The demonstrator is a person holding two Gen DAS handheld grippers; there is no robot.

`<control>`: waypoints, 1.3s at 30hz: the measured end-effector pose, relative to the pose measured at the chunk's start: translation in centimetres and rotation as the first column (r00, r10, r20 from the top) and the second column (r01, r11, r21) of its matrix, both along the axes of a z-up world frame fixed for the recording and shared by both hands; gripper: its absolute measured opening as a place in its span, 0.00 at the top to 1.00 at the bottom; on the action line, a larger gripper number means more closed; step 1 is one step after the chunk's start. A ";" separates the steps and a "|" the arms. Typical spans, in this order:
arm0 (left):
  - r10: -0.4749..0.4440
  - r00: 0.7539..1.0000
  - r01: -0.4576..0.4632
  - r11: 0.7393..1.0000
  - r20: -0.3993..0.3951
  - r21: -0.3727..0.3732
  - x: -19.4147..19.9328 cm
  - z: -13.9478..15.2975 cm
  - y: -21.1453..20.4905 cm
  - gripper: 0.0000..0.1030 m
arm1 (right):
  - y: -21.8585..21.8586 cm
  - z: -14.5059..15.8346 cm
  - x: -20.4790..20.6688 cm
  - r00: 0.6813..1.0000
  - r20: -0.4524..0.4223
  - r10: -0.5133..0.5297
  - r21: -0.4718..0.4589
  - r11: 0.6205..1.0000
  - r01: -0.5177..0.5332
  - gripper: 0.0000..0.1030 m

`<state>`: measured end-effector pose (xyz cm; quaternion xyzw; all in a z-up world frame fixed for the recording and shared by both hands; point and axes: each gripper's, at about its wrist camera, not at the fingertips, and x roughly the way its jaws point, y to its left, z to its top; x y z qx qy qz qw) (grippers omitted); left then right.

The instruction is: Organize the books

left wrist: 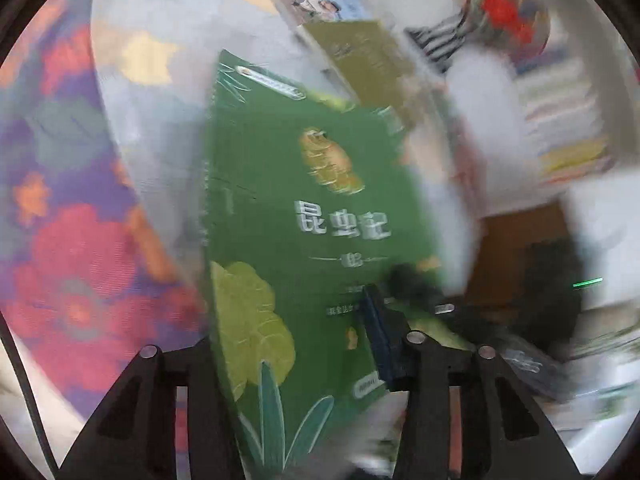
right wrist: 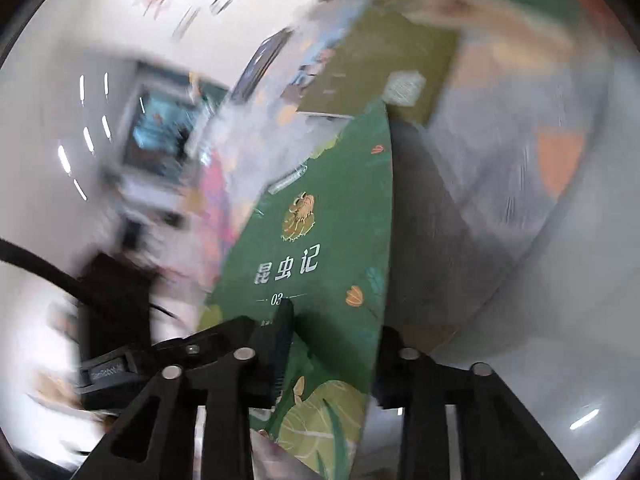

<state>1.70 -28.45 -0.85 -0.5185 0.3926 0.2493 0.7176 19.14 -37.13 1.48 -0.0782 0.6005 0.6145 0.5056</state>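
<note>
A green book (left wrist: 312, 216) with white characters and a gold insect on its cover stands tilted between both grippers. In the left wrist view my left gripper (left wrist: 288, 320) is shut on its lower part. The right pad (left wrist: 376, 332) lies on the cover and the other finger is hidden behind the spine side. In the right wrist view the same green book (right wrist: 320, 248) runs up from my right gripper (right wrist: 338, 320), which is shut on its bottom edge. One pad (right wrist: 282, 340) presses the cover and the other sits behind. An olive book (left wrist: 368, 64) (right wrist: 380, 64) lies beyond it.
A flowered cloth (left wrist: 80, 240) covers the surface at the left. A book with a picture cover (left wrist: 316, 0) lies past the olive one. Stacked books (left wrist: 560, 120) and striped fabric (left wrist: 440, 44) are at the right. A lit screen (right wrist: 160, 132) and a black cable (right wrist: 40, 268) show on the right wrist view's left side.
</note>
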 end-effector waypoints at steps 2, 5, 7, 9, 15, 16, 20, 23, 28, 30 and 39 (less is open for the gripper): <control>-0.004 1.000 0.004 1.000 -0.021 0.006 0.4 -0.4 -0.5 0.56 | 0.5 1.1 -2.1 0.978 0.190 0.081 -0.011 0.997 -0.080 0.76; 0.003 0.999 -0.001 0.999 -0.039 0.045 1.2 -0.5 -0.9 0.56 | 0.9 1.3 -3.9 0.935 0.324 0.147 -0.027 0.989 -0.146 0.76; -0.008 0.998 0.013 0.997 -0.062 0.080 1.5 -0.1 -1.5 0.56 | 0.9 1.0 -3.6 0.939 0.311 0.147 -0.033 0.989 -0.144 0.76; -0.012 0.997 0.020 0.995 -0.075 0.101 1.6 0.1 -2.2 0.56 | 0.6 1.0 -3.6 0.937 0.317 0.145 -0.031 0.989 -0.143 0.76; -0.016 0.996 0.028 0.990 -0.088 0.139 1.5 0.2 -3.0 0.56 | 0.1 1.5 -3.6 0.904 0.396 0.159 -0.024 0.986 -0.163 0.76; -0.013 0.996 0.027 0.988 -0.090 0.149 1.4 0.4 -3.1 0.56 | -0.1 1.7 -3.7 0.898 0.410 0.158 -0.019 0.986 -0.165 0.76; -0.013 0.995 0.031 0.981 -0.095 0.191 1.3 1.3 -3.5 0.56 | 0.1 2.1 -4.0 0.890 0.429 0.153 0.003 0.985 -0.170 0.76; -0.010 0.996 0.029 0.978 -0.092 0.208 1.0 1.9 -3.6 0.56 | 0.0 2.7 -4.1 0.886 0.436 0.156 0.022 0.983 -0.184 0.76; 0.000 0.997 0.016 0.980 -0.079 0.200 0.4 2.2 -3.6 0.56 | -0.7 3.2 -3.9 0.893 0.422 0.159 0.035 0.981 -0.192 0.76; 0.002 0.997 0.013 0.981 -0.079 0.193 0.1 2.2 -3.7 0.56 | -0.7 3.1 -4.1 0.898 0.411 0.161 0.032 0.981 -0.191 0.76; 0.066 0.996 -0.054 0.980 -0.055 0.190 -2.3 2.5 -3.5 0.54 | -0.1 3.7 -6.1 0.889 0.416 0.192 0.054 0.970 -0.235 0.76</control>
